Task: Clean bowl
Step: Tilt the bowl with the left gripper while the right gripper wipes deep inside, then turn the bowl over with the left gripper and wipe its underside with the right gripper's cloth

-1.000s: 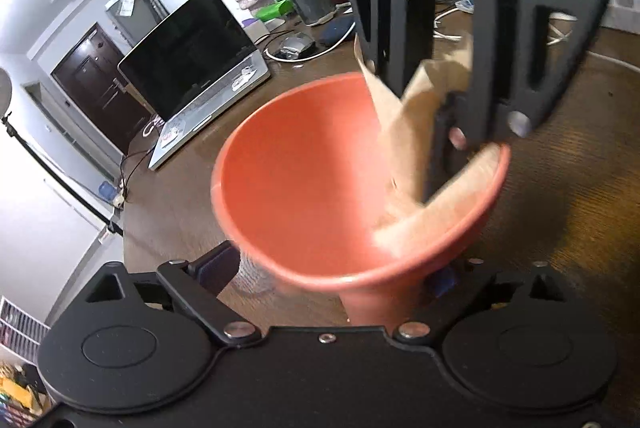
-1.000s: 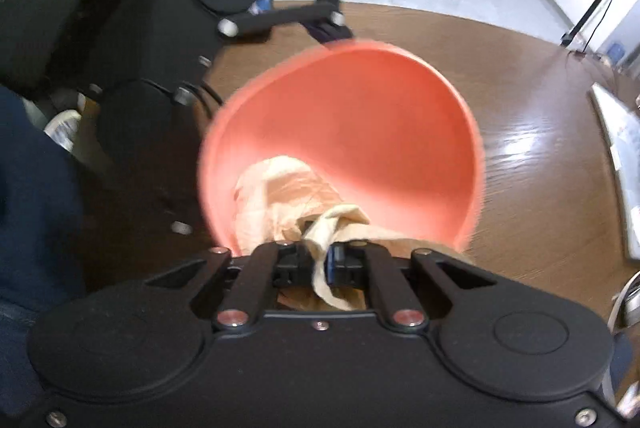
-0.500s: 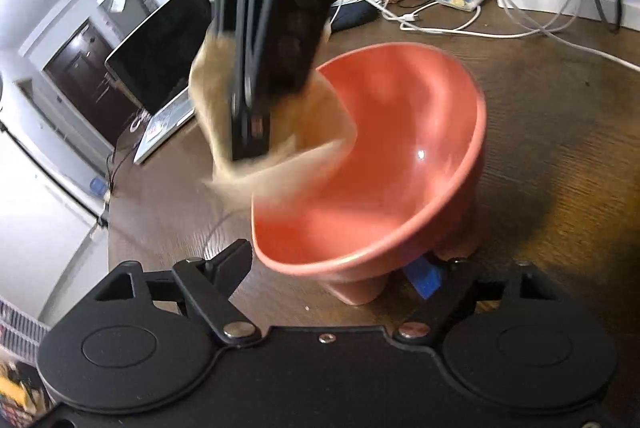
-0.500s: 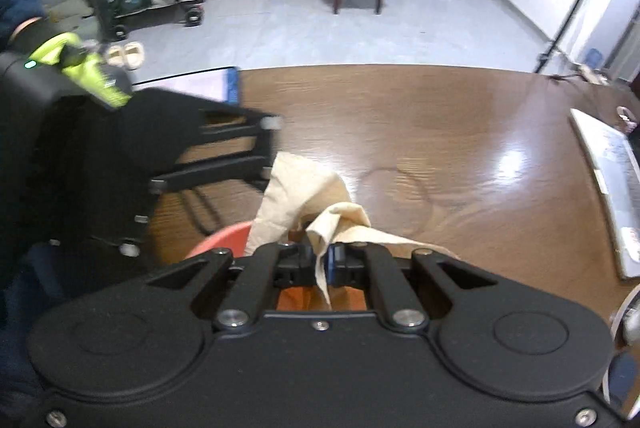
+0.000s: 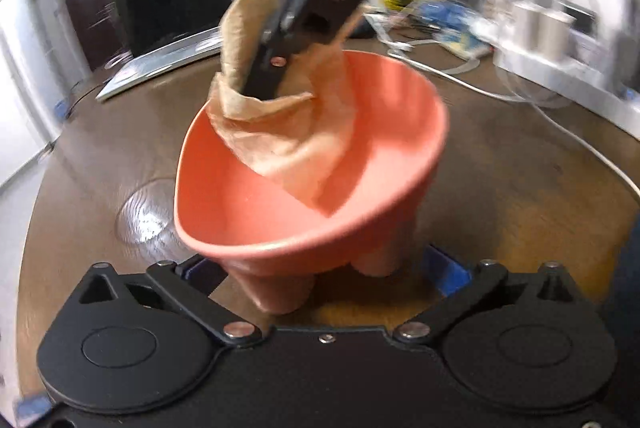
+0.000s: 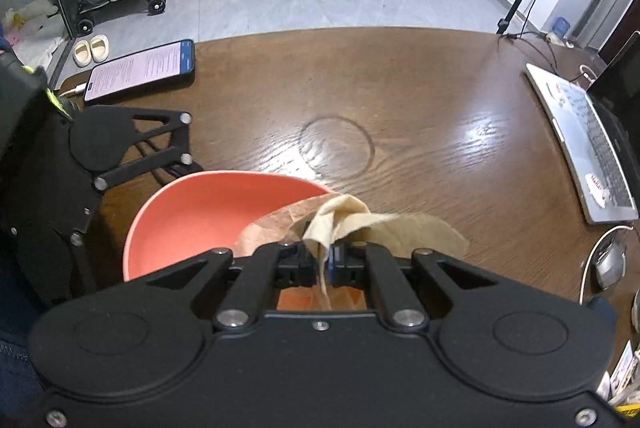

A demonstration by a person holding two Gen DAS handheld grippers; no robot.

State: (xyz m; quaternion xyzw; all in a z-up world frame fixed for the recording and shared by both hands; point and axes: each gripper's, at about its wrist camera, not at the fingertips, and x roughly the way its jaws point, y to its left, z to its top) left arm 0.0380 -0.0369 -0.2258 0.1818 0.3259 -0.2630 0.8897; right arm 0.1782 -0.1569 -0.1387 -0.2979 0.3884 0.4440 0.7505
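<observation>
A salmon-pink footed bowl (image 5: 280, 203) stands on the brown wooden table, its base between the fingers of my left gripper (image 5: 316, 268), which is closed on the base. My right gripper (image 6: 326, 260) is shut on a beige cloth (image 6: 360, 220). In the left wrist view the right gripper comes down from above and the cloth (image 5: 292, 131) hangs over the bowl's far rim and into its inside. In the right wrist view the bowl (image 6: 200, 216) lies just ahead and left, with the left gripper's body beside it.
An open laptop (image 6: 588, 143) sits at the table's right edge, also seen in the left wrist view (image 5: 160, 19). A phone (image 6: 140, 69) lies at the far left edge. Cables and a power strip (image 5: 560, 63) lie beyond the bowl. A ring mark (image 6: 336, 147) shows on the table.
The right gripper lifted the cloth out of the bowl, swung it to the rim, and now has it draped back inside. The left gripper kept the bowl's base throughout.
</observation>
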